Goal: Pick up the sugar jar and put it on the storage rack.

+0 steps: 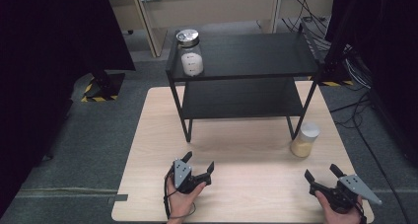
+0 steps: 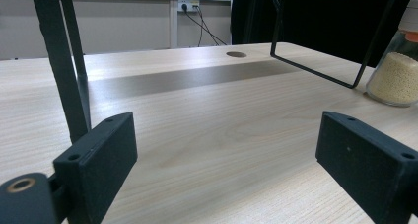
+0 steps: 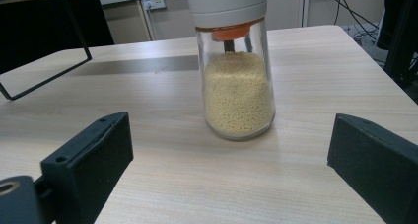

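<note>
A glass jar of yellow grains (image 1: 305,140) with a white lid stands on the wooden table (image 1: 236,194) beside the front right leg of the black two-tier shelf (image 1: 246,56). The same jar of yellow grains (image 3: 236,81) stands upright just ahead of my right gripper (image 3: 231,165), whose jaws are wide apart. A second jar with white contents (image 1: 191,54) and a metal lid sits on the shelf's top left corner. My left gripper (image 1: 199,163) rests open near the table's front, left of centre. My right gripper (image 1: 323,173) is open at the front right, below the grain jar.
The shelf's thin black legs (image 2: 66,71) and floor bar (image 2: 315,73) stand on the table ahead of my left gripper (image 2: 226,155). The jar of yellow grains (image 2: 397,71) shows at the right edge. Cables (image 1: 345,61) lie on the floor to the right.
</note>
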